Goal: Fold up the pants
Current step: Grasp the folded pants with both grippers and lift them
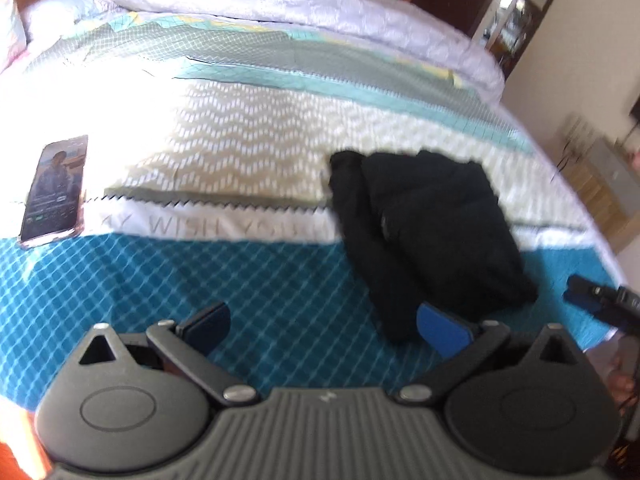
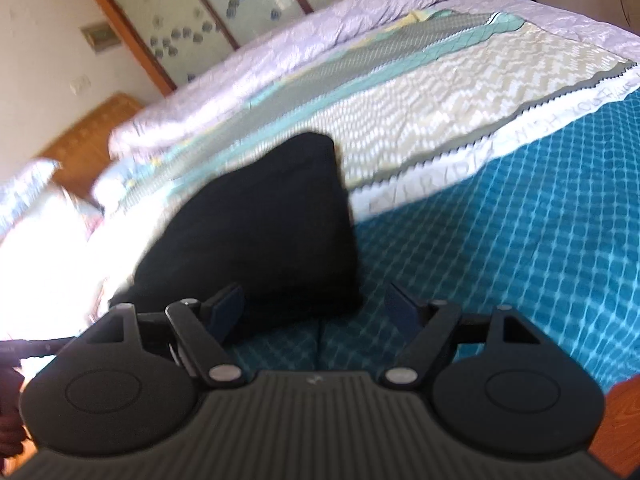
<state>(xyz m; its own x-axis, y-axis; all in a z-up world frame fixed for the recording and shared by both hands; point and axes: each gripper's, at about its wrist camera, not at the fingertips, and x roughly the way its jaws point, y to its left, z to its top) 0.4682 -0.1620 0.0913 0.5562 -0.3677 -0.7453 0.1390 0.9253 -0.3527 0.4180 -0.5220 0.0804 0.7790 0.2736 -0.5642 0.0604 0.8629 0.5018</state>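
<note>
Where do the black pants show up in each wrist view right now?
Left wrist: black pants lie right of centre, beyond the left claw.
Right wrist: black pants at centre-left, just beyond the right claw.
Shared landmark: the white lettered stripe on the bedspread.

Bare bedspread between phone and pants

- Home bedroom: a bed is lying made under a patterned quilt
- Pillow resting against the wooden headboard
- Phone glowing on the covers
</note>
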